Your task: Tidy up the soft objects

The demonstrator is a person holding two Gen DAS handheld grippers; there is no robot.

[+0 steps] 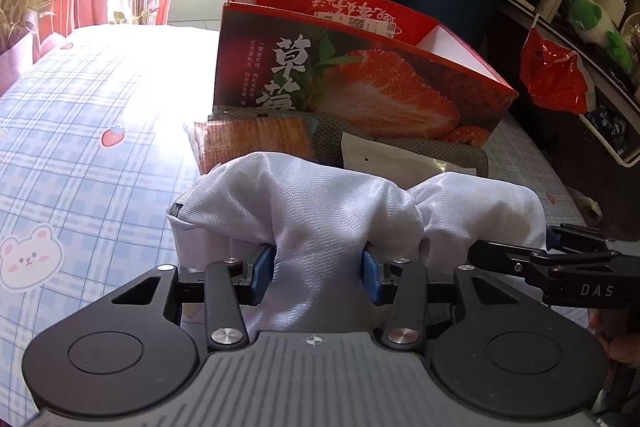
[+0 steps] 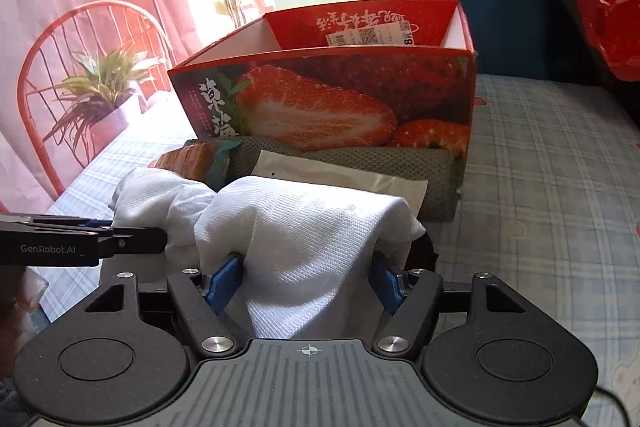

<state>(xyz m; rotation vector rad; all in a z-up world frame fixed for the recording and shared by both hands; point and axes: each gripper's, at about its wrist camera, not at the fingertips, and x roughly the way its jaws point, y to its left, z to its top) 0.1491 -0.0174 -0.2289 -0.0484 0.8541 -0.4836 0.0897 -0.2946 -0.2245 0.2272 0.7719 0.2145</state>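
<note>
Two grippers share one white cloth (image 1: 320, 195), bunched on the bed (image 1: 80, 147) just before the strawberry box (image 1: 360, 83), probably to lift it in together. The left gripper (image 1: 318, 273) has its jaws clamped on a gathered fold; the right gripper (image 2: 308, 281) grips the cloth's other end likewise. Behind the cloth lie an orange packet (image 1: 256, 139), a grey roll (image 2: 360, 163) and a pale pouch (image 2: 340, 175), each partly covered. The box floor is hidden.
</note>
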